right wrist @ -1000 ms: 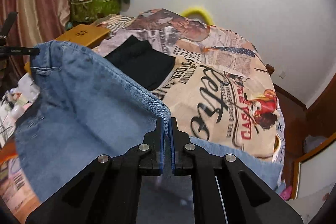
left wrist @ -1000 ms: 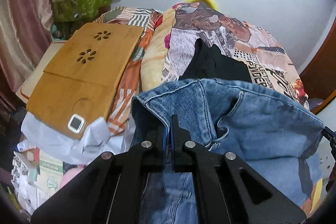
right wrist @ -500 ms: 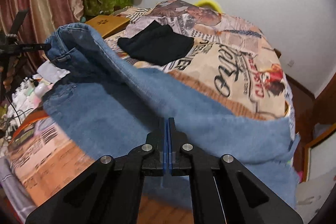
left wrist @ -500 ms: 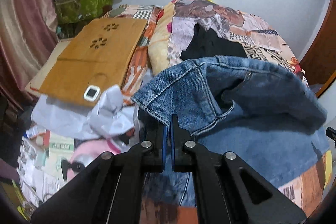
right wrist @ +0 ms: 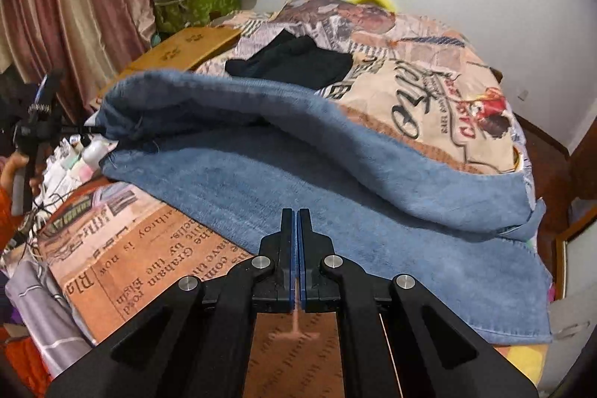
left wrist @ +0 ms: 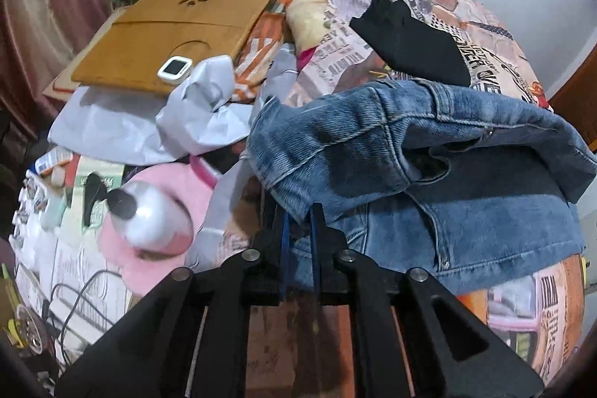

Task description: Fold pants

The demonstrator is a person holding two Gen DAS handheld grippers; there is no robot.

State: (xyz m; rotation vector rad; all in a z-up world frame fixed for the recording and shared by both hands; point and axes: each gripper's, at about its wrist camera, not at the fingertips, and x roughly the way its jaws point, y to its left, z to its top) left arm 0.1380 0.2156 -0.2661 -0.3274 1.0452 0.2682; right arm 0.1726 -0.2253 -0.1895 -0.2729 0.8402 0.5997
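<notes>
Blurred pink bottle point(left wrist: 149, 222) (label unreadable)

left gripper point(left wrist: 298, 217): black, blue-lined jaws, silver screws | right gripper point(right wrist: 297, 222): same

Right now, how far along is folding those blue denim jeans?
One fold looks done: the blue denim jeans lie doubled on the printed bedspread. The left gripper has just been opening around the waistband corner; the right gripper is shut. Smaller folds likely remain.
</notes>
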